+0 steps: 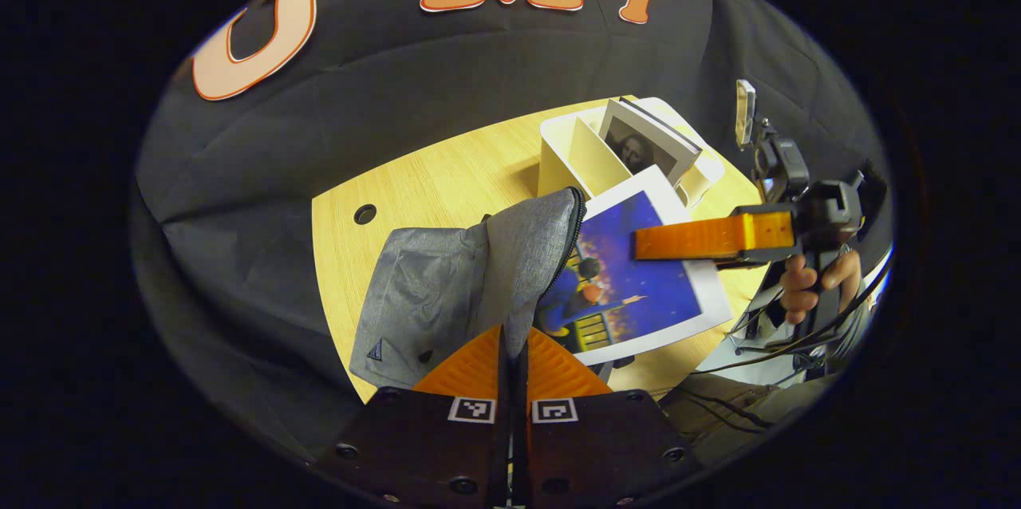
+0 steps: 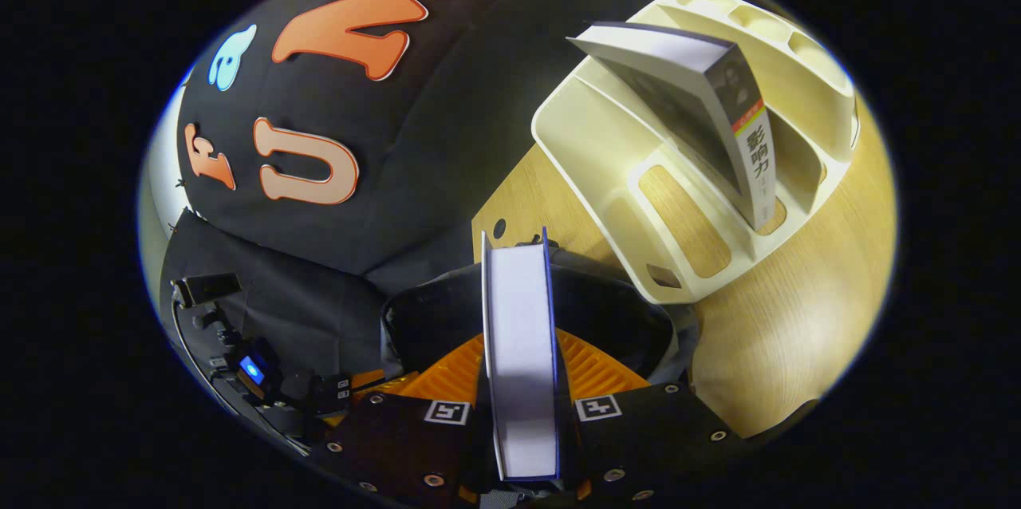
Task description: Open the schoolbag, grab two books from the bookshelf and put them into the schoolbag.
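Left gripper view has my left gripper (image 1: 514,349) pinched tight on the raised edge of the grey schoolbag (image 1: 471,278), which sits on the wooden table (image 1: 447,166) with its zipper mouth held up. Beside that mouth, my right gripper (image 1: 638,244) clamps a blue-covered book (image 1: 638,286), its lower corner already behind the bag's edge. Right gripper view looks along that book's page edge (image 2: 520,349), squeezed between both fingers above the bag's dark opening. A second book (image 2: 718,118) leans in the cream bookshelf (image 2: 606,174) just beyond.

Book (image 2: 746,134) in bookshelf (image 2: 606,166): spine reads "影响力". Other markings illegible.
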Action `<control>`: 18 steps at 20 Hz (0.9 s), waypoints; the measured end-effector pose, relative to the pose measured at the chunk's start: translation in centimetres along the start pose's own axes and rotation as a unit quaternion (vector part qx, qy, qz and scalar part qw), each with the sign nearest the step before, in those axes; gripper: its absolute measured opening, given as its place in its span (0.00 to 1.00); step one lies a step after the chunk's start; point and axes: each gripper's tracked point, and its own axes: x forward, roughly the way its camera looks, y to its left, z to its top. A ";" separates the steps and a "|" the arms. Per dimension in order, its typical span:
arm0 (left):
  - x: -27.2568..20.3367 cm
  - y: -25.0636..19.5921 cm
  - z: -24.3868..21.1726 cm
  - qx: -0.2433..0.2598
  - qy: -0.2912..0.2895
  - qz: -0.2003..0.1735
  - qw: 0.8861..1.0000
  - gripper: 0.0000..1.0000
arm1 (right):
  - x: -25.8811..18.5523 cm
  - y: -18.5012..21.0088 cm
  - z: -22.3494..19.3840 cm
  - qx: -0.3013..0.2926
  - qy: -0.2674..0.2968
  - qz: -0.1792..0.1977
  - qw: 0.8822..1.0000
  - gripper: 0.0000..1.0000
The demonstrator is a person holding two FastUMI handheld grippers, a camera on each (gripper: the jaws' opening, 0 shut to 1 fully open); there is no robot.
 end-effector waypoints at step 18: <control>-0.2 -0.7 -0.4 -0.037 -0.025 -0.009 0.999 0.03 | 9.9 0.2 -5.7 0.047 -0.009 0.002 0.999 0.27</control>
